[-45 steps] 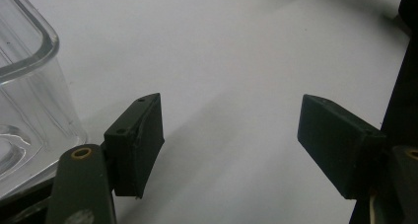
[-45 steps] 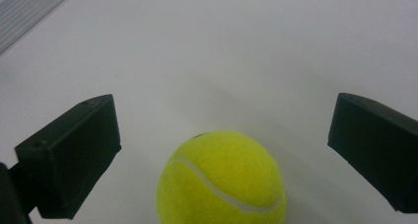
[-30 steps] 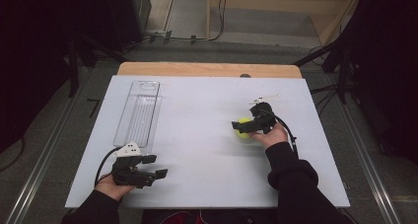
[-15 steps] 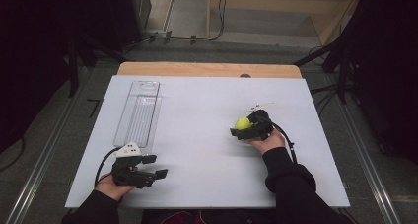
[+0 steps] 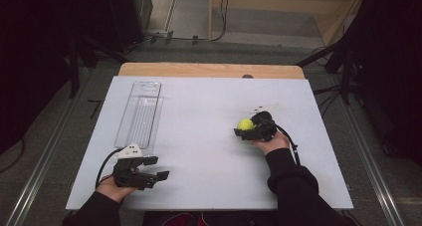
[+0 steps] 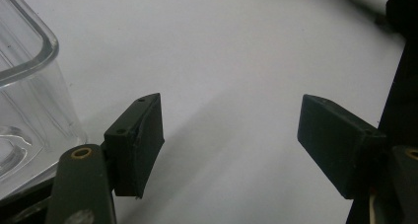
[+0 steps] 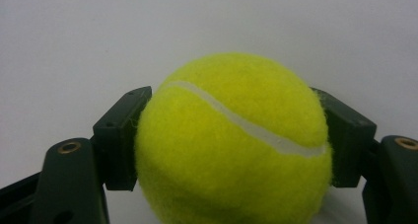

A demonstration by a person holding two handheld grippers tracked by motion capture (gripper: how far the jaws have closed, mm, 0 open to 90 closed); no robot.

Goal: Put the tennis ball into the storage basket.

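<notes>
High view first: a white board (image 5: 199,151) covers the table, with a strip of bare wood (image 5: 209,69) showing along its far edge and a small dark spot (image 5: 247,76) right at that edge. On the left half lies a long clear plastic tray (image 5: 141,112), lengthwise away from the person, and nothing sits between it and the right-hand side of the board. The left gripper (image 5: 157,169) rests near the front left corner, just short of the tray's near end, its jaws spread wide with only bare board between them (the left gripper view (image 6: 229,135) confirms the gap, and shows the tray's rounded corner (image 6: 29,56) just beside its left jaw). The right gripper (image 5: 246,129) is right of centre, pointing left, and its jaws are clamped on a yellow tennis ball (image 5: 245,124); in the right gripper view the ball (image 7: 231,145) sits squeezed between both pads, white seam across its front, board behind it. A thin white piece (image 5: 263,107) lies just beyond that gripper. Compared with a second ago, the right gripper and ball have come nearer the person and a little toward the centre, while the left gripper has not shifted.
</notes>
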